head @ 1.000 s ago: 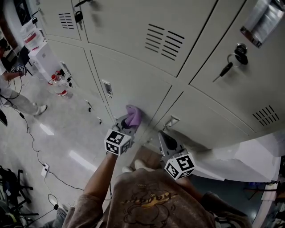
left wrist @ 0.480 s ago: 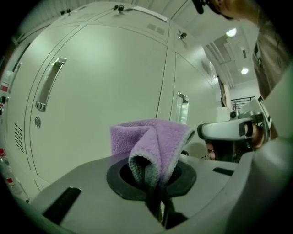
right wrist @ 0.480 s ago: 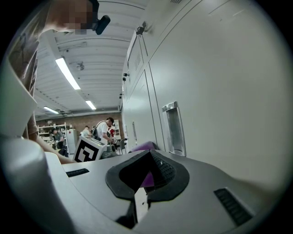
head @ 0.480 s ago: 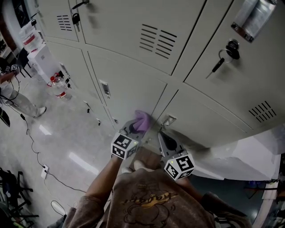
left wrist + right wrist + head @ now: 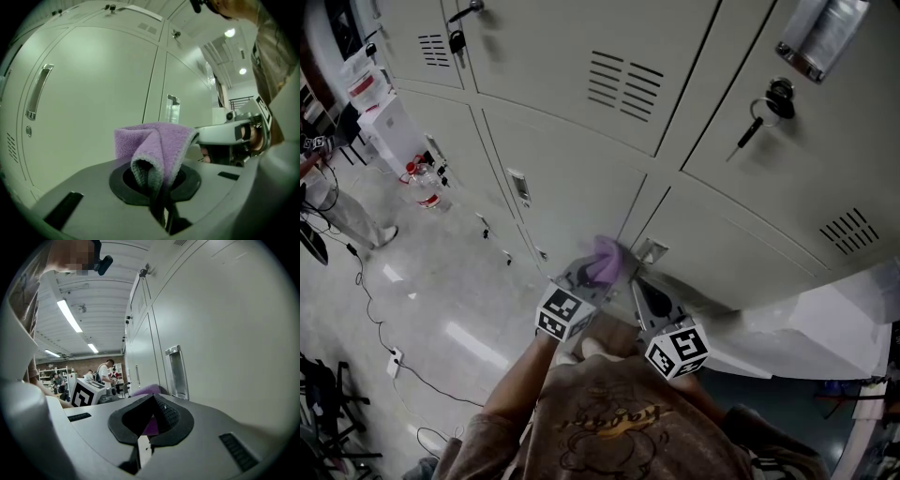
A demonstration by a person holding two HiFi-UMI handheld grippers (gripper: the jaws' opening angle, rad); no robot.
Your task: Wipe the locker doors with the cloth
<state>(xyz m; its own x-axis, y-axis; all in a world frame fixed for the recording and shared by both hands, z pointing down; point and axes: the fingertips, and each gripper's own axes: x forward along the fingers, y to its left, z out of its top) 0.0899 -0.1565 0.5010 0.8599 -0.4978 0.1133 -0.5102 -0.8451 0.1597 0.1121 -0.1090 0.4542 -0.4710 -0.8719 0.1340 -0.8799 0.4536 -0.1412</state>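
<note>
A folded purple cloth is pressed against the lower grey locker door, near the seam beside a recessed handle. My left gripper is shut on it. In the left gripper view the cloth sticks up out of the jaws in front of the door. My right gripper hangs just right of the cloth, close to the neighbouring door, shut with nothing in it. The right gripper view shows its tip, the cloth behind it and the handle.
Upper doors carry vents and a key in a lock. Bottles and white boxes stand on the floor at left, near a person. Cables cross the floor. A white sheet lies at right.
My left gripper has carried the cloth to the right and slightly down across the lower door, up to the seam by the handle. The right gripper has hardly moved.
</note>
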